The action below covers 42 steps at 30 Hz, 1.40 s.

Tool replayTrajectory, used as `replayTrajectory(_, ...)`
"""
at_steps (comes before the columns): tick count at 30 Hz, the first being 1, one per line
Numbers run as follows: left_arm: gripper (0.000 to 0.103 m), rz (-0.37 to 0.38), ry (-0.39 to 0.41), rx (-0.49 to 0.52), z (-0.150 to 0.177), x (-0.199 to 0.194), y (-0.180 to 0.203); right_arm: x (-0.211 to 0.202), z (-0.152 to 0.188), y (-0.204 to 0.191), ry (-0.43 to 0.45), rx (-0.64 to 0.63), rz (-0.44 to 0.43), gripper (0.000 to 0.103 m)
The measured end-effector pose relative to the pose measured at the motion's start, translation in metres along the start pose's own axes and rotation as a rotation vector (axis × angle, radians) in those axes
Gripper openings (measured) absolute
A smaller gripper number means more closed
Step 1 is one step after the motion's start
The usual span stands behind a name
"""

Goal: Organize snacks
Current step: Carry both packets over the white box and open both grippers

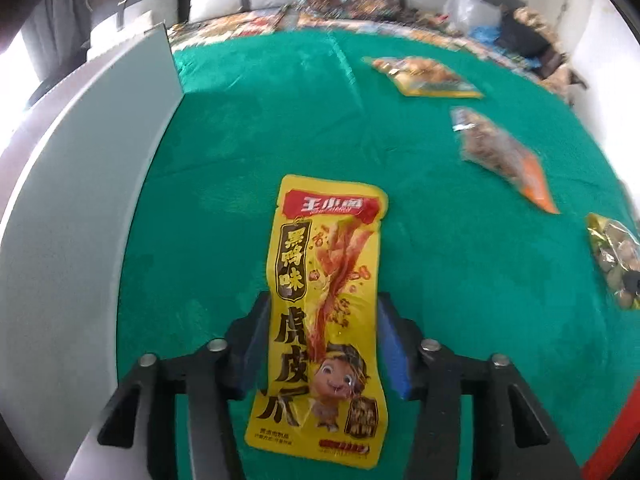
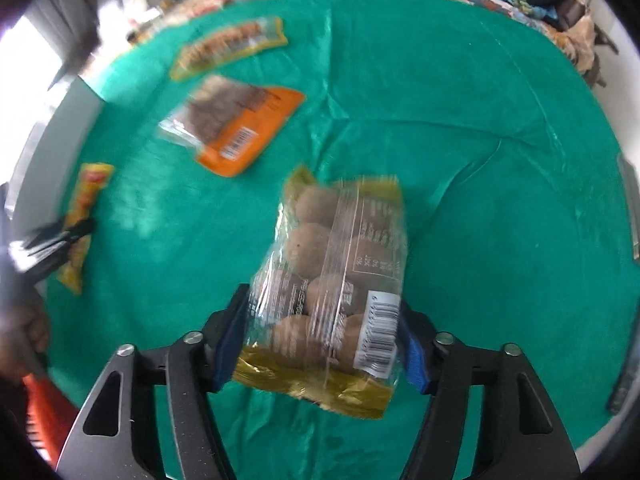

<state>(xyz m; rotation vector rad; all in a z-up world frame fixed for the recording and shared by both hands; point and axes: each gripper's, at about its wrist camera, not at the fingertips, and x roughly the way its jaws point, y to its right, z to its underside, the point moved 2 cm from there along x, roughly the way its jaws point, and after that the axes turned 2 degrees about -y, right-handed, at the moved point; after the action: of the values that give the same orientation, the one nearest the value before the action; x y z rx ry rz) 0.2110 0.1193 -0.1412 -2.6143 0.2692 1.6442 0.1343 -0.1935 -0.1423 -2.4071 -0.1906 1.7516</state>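
My left gripper [image 1: 322,344] is shut on a long yellow snack packet [image 1: 324,300] with a red banner, held over the green cloth [image 1: 248,144]. The same packet [image 2: 82,216] and the left gripper [image 2: 52,240] show at the left of the right wrist view. My right gripper [image 2: 320,340] is shut on a clear bag of round brown snacks [image 2: 332,288] with gold ends; it also shows at the right edge of the left wrist view [image 1: 618,260]. An orange and clear packet [image 1: 504,156] [image 2: 236,124] and a yellow packet [image 1: 424,76] [image 2: 228,46] lie on the cloth.
A grey panel [image 1: 100,168] stands along the left edge of the cloth. A patterned bedspread [image 1: 360,4] with bags and clutter lies beyond the far edge. A red object [image 1: 616,436] is at the near right corner of the left wrist view.
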Motion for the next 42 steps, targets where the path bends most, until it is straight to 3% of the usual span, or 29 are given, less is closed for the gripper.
replayTrajectory(6, 0.039, 0.131, 0.067, -0.138, 0.025, -0.037, -0.006, -0.05, 0.029, 0.024, 0.112, 0.098, -0.196, 0.066)
replayTrajectory(9, 0.039, 0.211, 0.107, -0.222, 0.04, -0.06, -0.008, -0.057, 0.035, 0.02, 0.123, 0.117, -0.239, 0.066)
replayTrajectory(14, 0.039, 0.337, 0.213, -0.347, 0.047, -0.117, -0.027, -0.072, 0.025, -0.014, 0.154, 0.105, -0.314, 0.066)
replayTrajectory(18, 0.039, 0.374, 0.337, -0.417, 0.048, -0.181, -0.068, -0.094, 0.007, -0.063, 0.197, 0.035, -0.385, 0.066)
replayTrajectory(22, 0.04, 0.313, 0.438, -0.487, 0.059, -0.239, -0.139, -0.118, -0.021, -0.145, 0.238, -0.097, -0.467, 0.066)
replayTrajectory(24, 0.041, 0.221, 0.46, -0.515, 0.068, -0.255, -0.177, -0.124, -0.033, -0.198, 0.25, -0.18, -0.508, 0.066)
replayTrajectory(28, 0.044, 0.018, 0.432, -0.58, 0.096, -0.261, -0.246, -0.124, -0.043, -0.32, 0.245, -0.352, -0.592, 0.066)
replayTrajectory(29, 0.048, -0.035, 0.409, -0.597, 0.104, -0.257, -0.261, -0.12, -0.042, -0.352, 0.24, -0.385, -0.609, 0.067)
replayTrajectory(31, 0.065, -0.11, 0.367, -0.643, 0.117, -0.245, -0.283, -0.104, -0.037, -0.401, 0.201, -0.422, -0.646, 0.071)
replayTrajectory(32, 0.081, -0.125, 0.348, -0.67, 0.127, -0.239, -0.295, -0.087, -0.034, -0.431, 0.146, -0.442, -0.658, 0.072)
replayTrajectory(34, 0.083, -0.143, 0.332, -0.714, 0.141, -0.231, -0.307, -0.061, -0.028, -0.465, 0.068, -0.46, -0.656, 0.073)
replayTrajectory(37, 0.083, -0.146, 0.339, -0.746, 0.16, -0.227, -0.308, -0.037, -0.021, -0.484, 0.043, -0.474, -0.635, 0.073)
replayTrajectory(39, 0.083, -0.144, 0.358, -0.747, 0.171, -0.231, -0.3, -0.043, -0.019, -0.471, 0.092, -0.469, -0.67, 0.073)
replayTrajectory(42, 0.083, -0.117, 0.385, -0.713, 0.169, -0.235, -0.275, -0.054, -0.018, -0.426, 0.22, -0.501, -0.587, 0.081)
